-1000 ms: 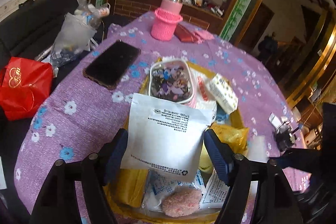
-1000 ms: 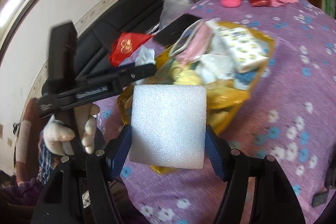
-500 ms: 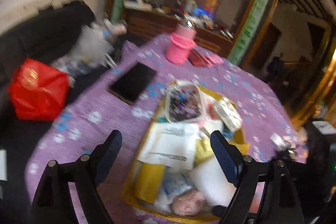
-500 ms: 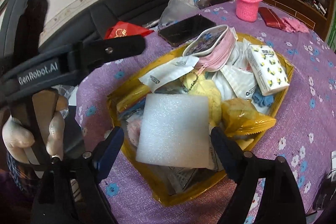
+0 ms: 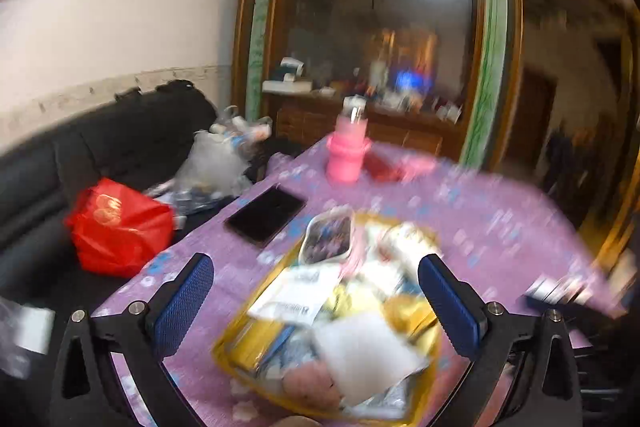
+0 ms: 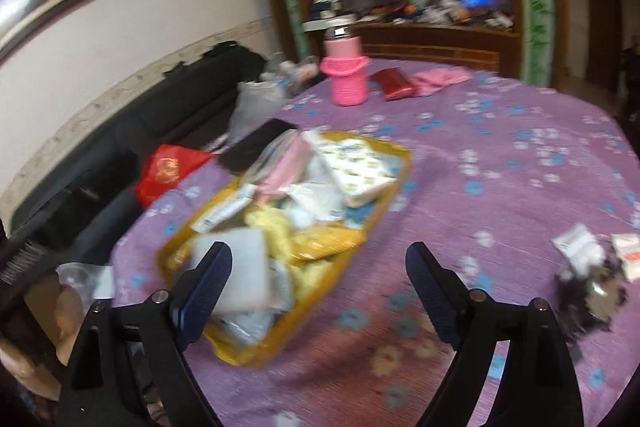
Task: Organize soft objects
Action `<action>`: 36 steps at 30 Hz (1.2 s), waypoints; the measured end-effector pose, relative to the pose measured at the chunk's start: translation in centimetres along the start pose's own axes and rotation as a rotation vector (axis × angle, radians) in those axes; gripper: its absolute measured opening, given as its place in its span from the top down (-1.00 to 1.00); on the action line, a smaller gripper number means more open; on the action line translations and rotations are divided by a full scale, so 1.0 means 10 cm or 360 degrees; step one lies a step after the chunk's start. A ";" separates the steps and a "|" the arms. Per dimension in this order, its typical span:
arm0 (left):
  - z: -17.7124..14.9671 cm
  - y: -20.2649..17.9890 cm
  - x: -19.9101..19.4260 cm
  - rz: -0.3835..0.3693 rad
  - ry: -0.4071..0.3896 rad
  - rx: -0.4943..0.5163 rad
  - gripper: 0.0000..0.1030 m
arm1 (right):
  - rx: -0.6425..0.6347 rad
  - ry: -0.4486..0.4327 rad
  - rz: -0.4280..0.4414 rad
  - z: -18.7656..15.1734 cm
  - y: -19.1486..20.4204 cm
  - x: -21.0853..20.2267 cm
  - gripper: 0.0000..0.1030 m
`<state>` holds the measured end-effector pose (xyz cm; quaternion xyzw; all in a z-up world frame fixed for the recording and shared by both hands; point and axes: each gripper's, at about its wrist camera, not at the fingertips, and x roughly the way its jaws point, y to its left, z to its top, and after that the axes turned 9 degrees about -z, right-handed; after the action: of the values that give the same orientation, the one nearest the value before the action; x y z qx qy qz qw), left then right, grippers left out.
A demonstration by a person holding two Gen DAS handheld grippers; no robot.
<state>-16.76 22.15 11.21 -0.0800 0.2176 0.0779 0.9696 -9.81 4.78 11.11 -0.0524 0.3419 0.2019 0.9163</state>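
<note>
A yellow bag-like tray [image 5: 232,343] [image 6: 394,179] lies on the purple flowered table, filled with soft items. Among them are a white pouch [image 5: 292,297], a white foam square [image 5: 364,351] [image 6: 244,271], a pink fuzzy ball [image 5: 312,385], a patterned zip pouch [image 5: 330,241], a tissue pack [image 6: 360,165] and yellow packets [image 6: 320,241]. My left gripper [image 5: 316,303] is open and empty, raised above the tray. My right gripper [image 6: 320,287] is open and empty, above the tray's near right edge. Both views are blurred.
A black phone [image 5: 266,213], a pink bottle [image 5: 348,155] [image 6: 346,75], a red wallet [image 6: 394,85] and pink cloth [image 6: 438,81] lie on the table. Small packets and keys [image 6: 588,267] lie at right. A dark sofa holds a red bag [image 5: 118,227] and clear bags [image 5: 216,163].
My left gripper let go of the white pouch and my right gripper let go of the foam square; both now lie in the tray. Both grippers opened and pulled back upward.
</note>
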 end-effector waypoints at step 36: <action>-0.25 -0.12 0.22 0.0100 0.0275 -0.0061 -1.00 | -0.0184 0.0140 -0.0214 -0.46 0.12 0.16 -0.77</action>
<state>-15.57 20.74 8.17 -0.0981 0.3014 0.1050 0.9426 -12.00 5.37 6.67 -0.1368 0.3652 0.1567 0.9074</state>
